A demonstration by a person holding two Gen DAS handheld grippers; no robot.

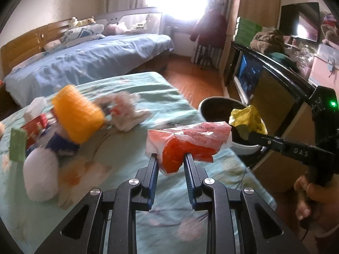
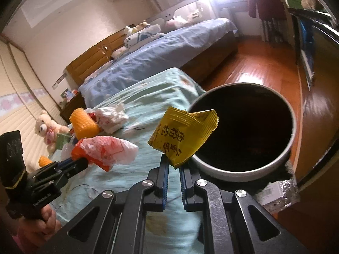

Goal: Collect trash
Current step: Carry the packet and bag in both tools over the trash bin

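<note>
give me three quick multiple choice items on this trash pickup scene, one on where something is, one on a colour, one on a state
1. Where is the trash bin?
A. on the blue bed
B. on the floor beside the green-sheeted bed
C. on the TV cabinet

2. What colour is the wrapper in the right tongs?
A. yellow
B. blue
C. black

3. What state are the left tongs in?
A. open and empty
B. resting inside the bin
C. shut on the orange and white wrapper

Answers:
1. B, its rim sits just past the edge of the green-sheeted bed, over the wooden floor.
2. A, the yellow wrapper has dark print on it.
3. C, the orange and white wrapper is pinched between both fingers, off the sheet.
</note>
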